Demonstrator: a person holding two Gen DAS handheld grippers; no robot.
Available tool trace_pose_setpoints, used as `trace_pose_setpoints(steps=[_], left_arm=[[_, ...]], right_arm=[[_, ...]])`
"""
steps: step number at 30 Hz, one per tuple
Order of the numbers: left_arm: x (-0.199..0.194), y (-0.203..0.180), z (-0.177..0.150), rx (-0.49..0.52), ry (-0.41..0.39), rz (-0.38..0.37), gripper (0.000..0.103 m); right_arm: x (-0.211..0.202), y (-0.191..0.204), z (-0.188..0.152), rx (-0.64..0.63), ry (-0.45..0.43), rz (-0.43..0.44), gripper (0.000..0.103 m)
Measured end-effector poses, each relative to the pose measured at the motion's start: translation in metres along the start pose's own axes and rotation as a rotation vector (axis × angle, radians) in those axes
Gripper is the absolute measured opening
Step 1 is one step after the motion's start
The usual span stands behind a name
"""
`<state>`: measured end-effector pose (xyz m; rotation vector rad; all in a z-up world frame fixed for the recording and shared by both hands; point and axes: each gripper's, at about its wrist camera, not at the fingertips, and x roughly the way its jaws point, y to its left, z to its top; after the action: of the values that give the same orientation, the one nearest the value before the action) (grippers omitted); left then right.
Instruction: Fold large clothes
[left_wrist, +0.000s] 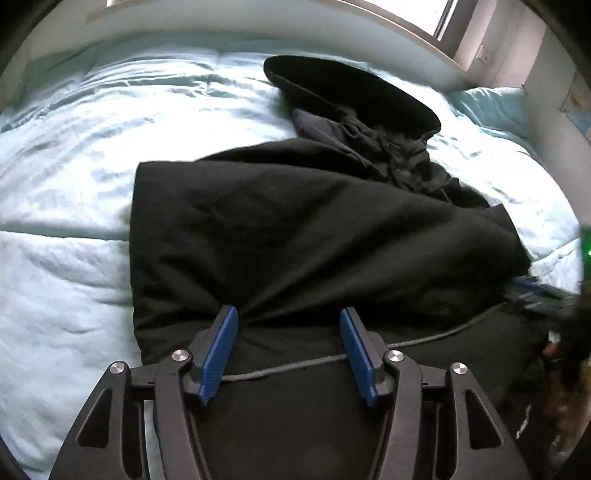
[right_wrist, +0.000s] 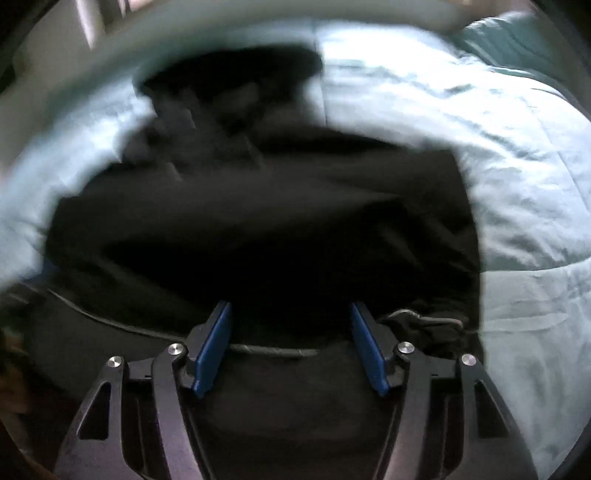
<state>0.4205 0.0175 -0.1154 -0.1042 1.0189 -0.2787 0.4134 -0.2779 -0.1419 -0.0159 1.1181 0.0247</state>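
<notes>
Mid-fold: black garment (left_wrist: 314, 229) lies at frame centre on the pale blue bedding (left_wrist: 74, 184), its sides apparently folded in. Left gripper (left_wrist: 289, 325) and right gripper (right_wrist: 291, 317) hover spread, empty, at its near edge; next, probably pinch this edge and carry it upward.

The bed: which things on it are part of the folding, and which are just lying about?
Part of the job:
- large black padded coat
- open left gripper
- open right gripper

Just there:
- pale blue quilted bed cover
- pale blue pillow
- thin grey cord
</notes>
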Motion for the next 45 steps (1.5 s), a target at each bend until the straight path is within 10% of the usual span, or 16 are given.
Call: trace_pose_setpoints(steps=[5,10,14,20,30,36,45], left_arm=[[-0.019,-0.013,0.001,0.054,-0.014,0.023,0.059],[-0.067,-0.007,-0.021,0.011,-0.077,-0.121,0.061],[-0.028,0.014,-0.035,-0.138,0.035,-0.135,0.063],[-0.024,-0.017,-0.060,0.053,-0.119,-0.004,0.066],[-0.032,-0.012,-0.065,0.055,-0.169,-0.014,0.068],[-0.052,-0.007,-0.038,0.022,-0.062,-0.070,0.068],[-0.159,-0.014,0.054,-0.053,-0.062,-0.061,0.068]], right_arm=[[-0.022,-0.005,-0.008,0.027,-0.054,0.043,0.065],[-0.085,0.003,-0.032,-0.025,-0.155,0.059,0.065],[-0.050,-0.005,-0.048,0.000,-0.055,-0.005,0.065],[-0.038,-0.014,-0.071,0.013,-0.169,0.067,0.073],[-0.039,-0.014,-0.082,0.019,-0.233,0.090,0.074],[-0.050,-0.012,-0.067,0.017,-0.108,0.075,0.075],[-0.178,-0.024,0.022,0.005,-0.050,0.130,0.075]])
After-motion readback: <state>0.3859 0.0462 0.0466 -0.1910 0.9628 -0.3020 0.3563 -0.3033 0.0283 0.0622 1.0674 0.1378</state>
